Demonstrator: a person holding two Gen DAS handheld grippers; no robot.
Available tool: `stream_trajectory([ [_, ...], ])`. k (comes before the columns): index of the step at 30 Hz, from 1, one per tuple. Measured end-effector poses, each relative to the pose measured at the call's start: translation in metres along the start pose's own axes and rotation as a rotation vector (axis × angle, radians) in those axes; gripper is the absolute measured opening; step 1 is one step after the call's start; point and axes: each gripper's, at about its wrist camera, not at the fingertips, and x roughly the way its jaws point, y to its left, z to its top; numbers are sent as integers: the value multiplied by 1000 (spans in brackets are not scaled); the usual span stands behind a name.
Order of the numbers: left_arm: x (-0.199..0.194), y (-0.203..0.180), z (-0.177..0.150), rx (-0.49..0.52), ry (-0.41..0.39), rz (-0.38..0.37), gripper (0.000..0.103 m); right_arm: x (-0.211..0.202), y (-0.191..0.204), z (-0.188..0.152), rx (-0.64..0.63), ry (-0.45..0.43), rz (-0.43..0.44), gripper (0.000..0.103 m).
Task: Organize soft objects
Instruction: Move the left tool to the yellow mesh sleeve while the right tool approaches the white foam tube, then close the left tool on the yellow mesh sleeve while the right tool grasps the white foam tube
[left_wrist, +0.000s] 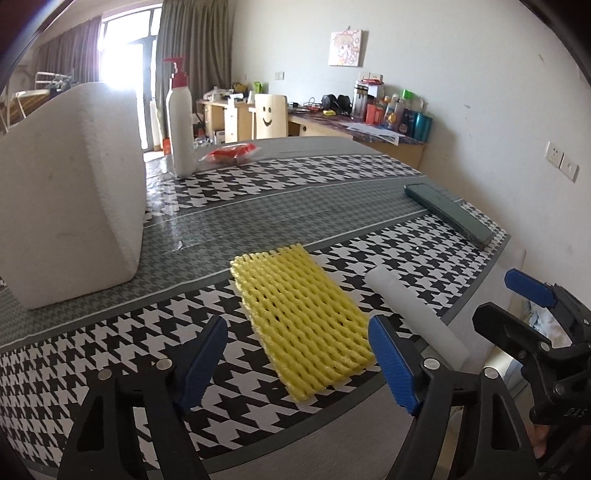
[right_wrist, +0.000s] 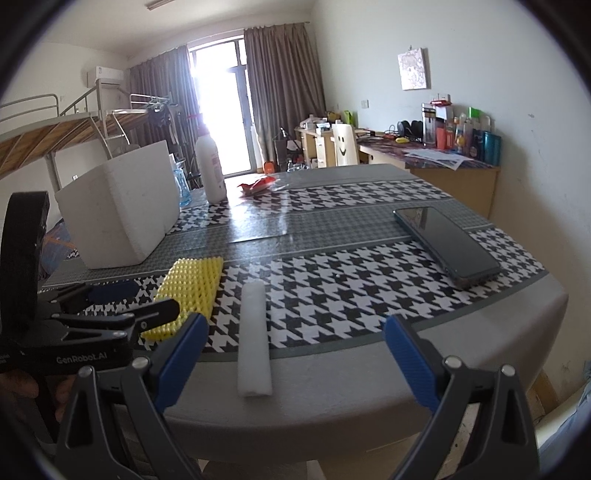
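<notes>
A table with a grey rim carries a glossy cloth of black-and-white houndstooth bands alternating with finer grey check. The landmark on it is a white foam box, standing upright toward the far left of the surface. Just in front of the box, nearer the camera, a yellow foam net sleeve lies flat on a houndstooth band. To the right of the sleeve, close beside it but apart, a white foam roll lies lengthwise, its near end on the grey rim. Well to the right of the box, a dark phone rests face up near the table's right edge. Behind the box stand a white pump bottle with a red top and, beside that, a red packet.

The left gripper hovers low over the near edge with its blue-padded jaws spread wide and nothing between them, the sleeve lying ahead. The right gripper is likewise spread wide and empty, the foam roll lying ahead between its fingers without touching them.

Beyond the box, grey-brown curtains frame a bright glass door. A wooden desk crowded with bottles and containers runs along the right wall, with a small picture hung above it.
</notes>
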Motion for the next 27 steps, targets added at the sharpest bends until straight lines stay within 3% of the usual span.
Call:
stream_trajectory([
  [5, 10, -2, -1, 9, 33, 6, 63, 3, -1, 0, 6, 6, 9, 98],
  [12, 18, -6, 0, 24, 54, -4, 52, 6, 1, -1, 8, 18, 23, 98],
  [19, 24, -11, 4, 21, 69, -79, 23, 10, -2, -2, 17, 32, 20, 98],
  [27, 0, -3, 7, 13, -12, -74, 19, 9, 3, -3, 13, 36, 35, 98],
])
